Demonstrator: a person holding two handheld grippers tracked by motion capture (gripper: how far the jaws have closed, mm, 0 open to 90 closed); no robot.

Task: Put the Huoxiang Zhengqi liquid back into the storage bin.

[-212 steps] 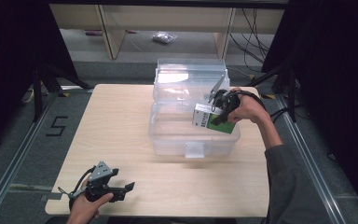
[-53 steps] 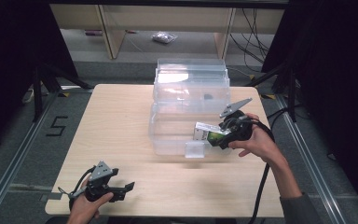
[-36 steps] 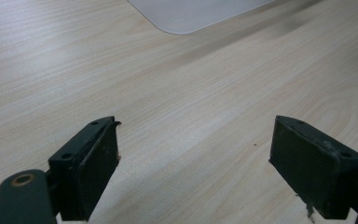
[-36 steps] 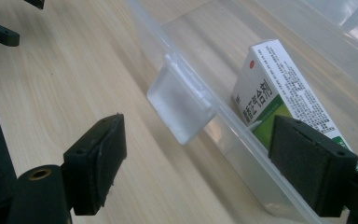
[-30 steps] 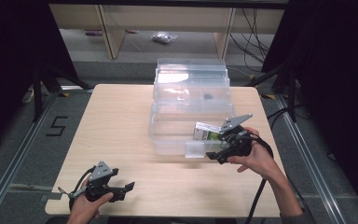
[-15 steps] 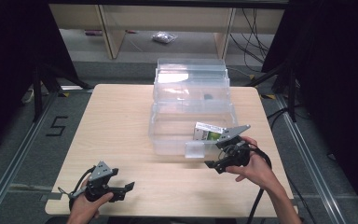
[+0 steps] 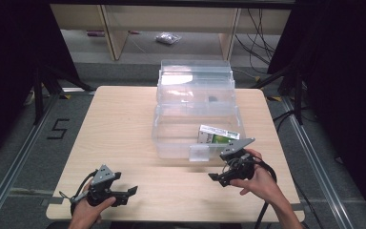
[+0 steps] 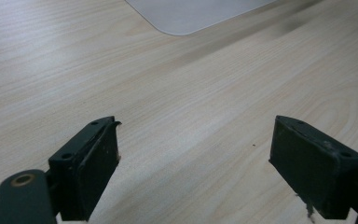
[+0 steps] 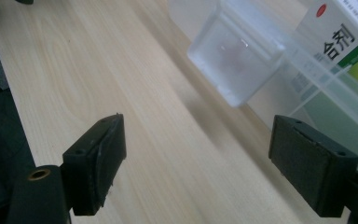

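A clear plastic box with its lid swung up behind it stands at the back middle of the wooden table. A white and green carton lies inside, at the box's right end; in the right gripper view the carton shows through the wall. My right gripper is open and empty, low over the table just in front of the box's right corner, near its front latch. My left gripper rests open and empty near the table's front left edge.
The table's front edge lies close under both hands. Metal rails run along the floor on both sides. A wooden shelf frame and a small bag are on the floor beyond the table. Cables trail at the back right.
My right gripper let go of the carton, which now lies in the box, and drew back toward the front edge, empty. The left gripper has stayed still.
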